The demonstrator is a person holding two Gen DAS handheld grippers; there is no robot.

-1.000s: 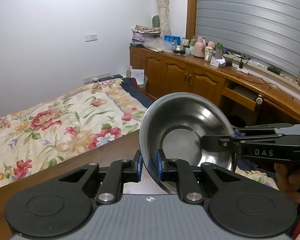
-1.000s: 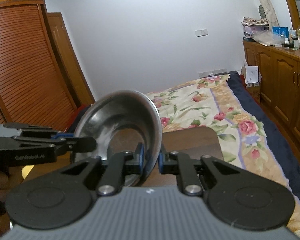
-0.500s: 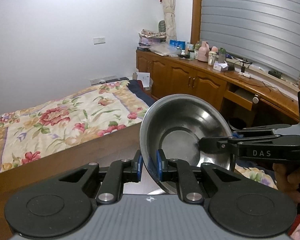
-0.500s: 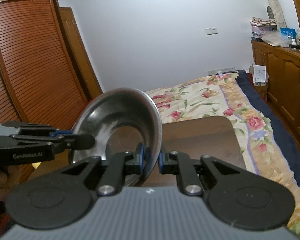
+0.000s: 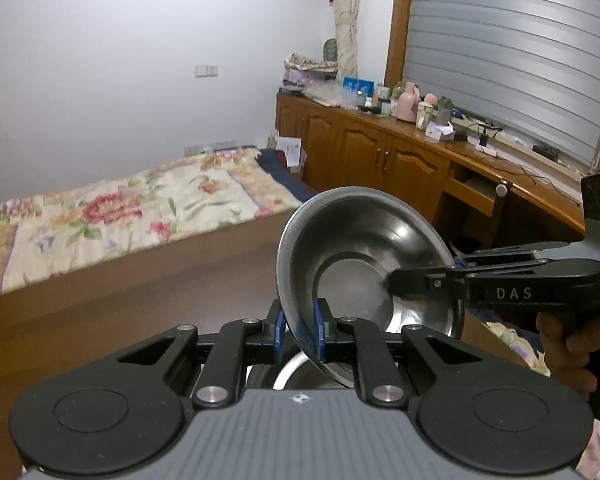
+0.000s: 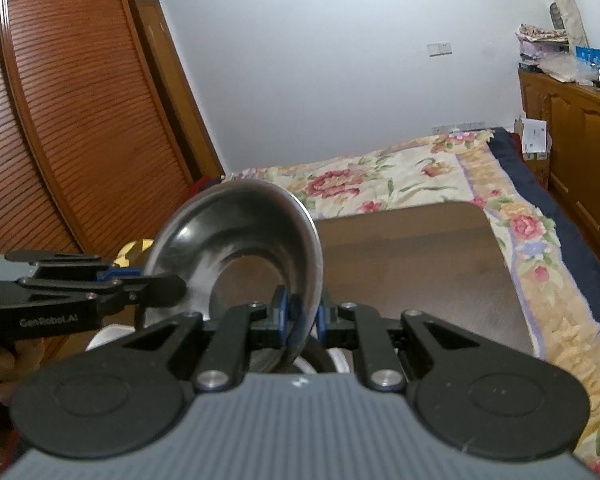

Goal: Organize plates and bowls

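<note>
A shiny steel bowl (image 5: 364, 256) is held in the air above a brown table (image 5: 160, 300), tilted on edge. My left gripper (image 5: 299, 332) is shut on its near rim. My right gripper (image 5: 452, 276) is shut on the opposite rim and enters from the right. In the right wrist view the same bowl (image 6: 244, 248) is pinched by my right gripper (image 6: 302, 320), and my left gripper (image 6: 140, 280) grips its left rim. More steel dishware (image 5: 296, 372) and a white dish (image 6: 108, 338) lie just below, mostly hidden.
The brown table (image 6: 412, 272) stretches ahead with a flowered bed (image 5: 120, 208) beyond it. A wooden cabinet run (image 5: 380, 156) with bottles stands right; slatted wardrobe doors (image 6: 80, 120) stand left. A yellow object (image 6: 134, 250) sits behind the bowl.
Both grippers have lowered with the bowl still clamped between them; the table fills more of each view, and dishware below the bowl has come into sight.
</note>
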